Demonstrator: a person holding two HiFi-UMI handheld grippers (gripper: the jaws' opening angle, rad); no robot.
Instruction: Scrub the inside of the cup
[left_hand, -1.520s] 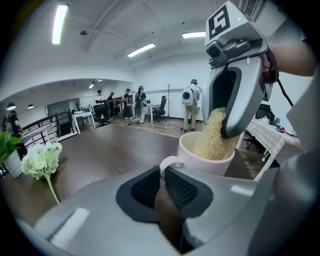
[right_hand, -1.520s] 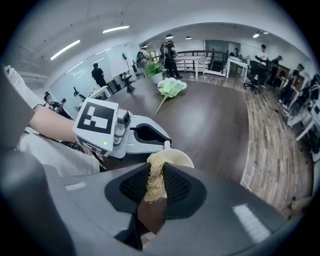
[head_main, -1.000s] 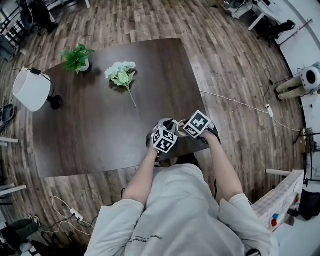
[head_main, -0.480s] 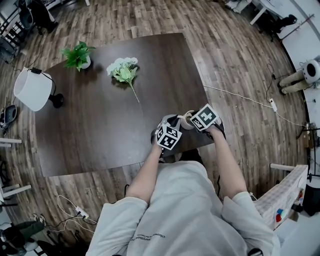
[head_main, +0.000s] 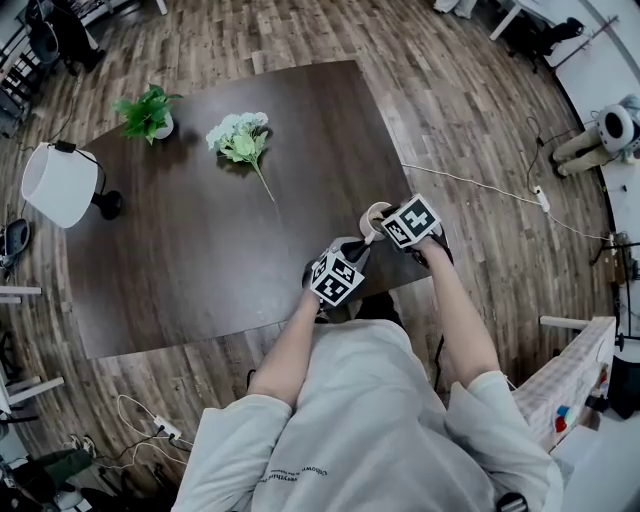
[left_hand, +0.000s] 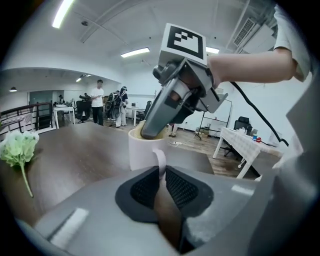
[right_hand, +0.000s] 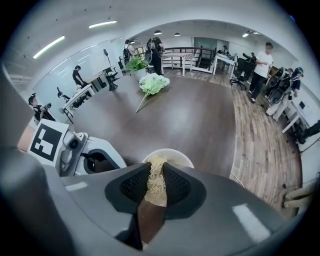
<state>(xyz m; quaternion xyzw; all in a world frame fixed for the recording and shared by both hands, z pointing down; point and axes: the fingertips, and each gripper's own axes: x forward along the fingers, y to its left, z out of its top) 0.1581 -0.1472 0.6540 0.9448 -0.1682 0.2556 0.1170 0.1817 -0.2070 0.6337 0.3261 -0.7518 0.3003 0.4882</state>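
Person: pale grey short-sleeved T-shirt (head_main: 370, 420), one line of small dark print (head_main: 300, 473) near hem. Left gripper (left_hand: 161, 175), right gripper (right_hand: 156, 181): grey moulded bodies, black ribbed pads (left_hand: 182, 187), white cube (head_main: 335, 278) bearing black square markers; black cable (left_hand: 250, 107) on right.

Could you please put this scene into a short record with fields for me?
setting: dark table on a wood floor
cup: white, upright, near the table's right edge
left gripper: shut on the cup's handle
right gripper: shut on a fibrous scrubber, jaw tips dipped into the cup's mouth
other things: flowers, plant and lamp on the table's far side
task state: scrubber at the cup's opening, cup steadied by its handle
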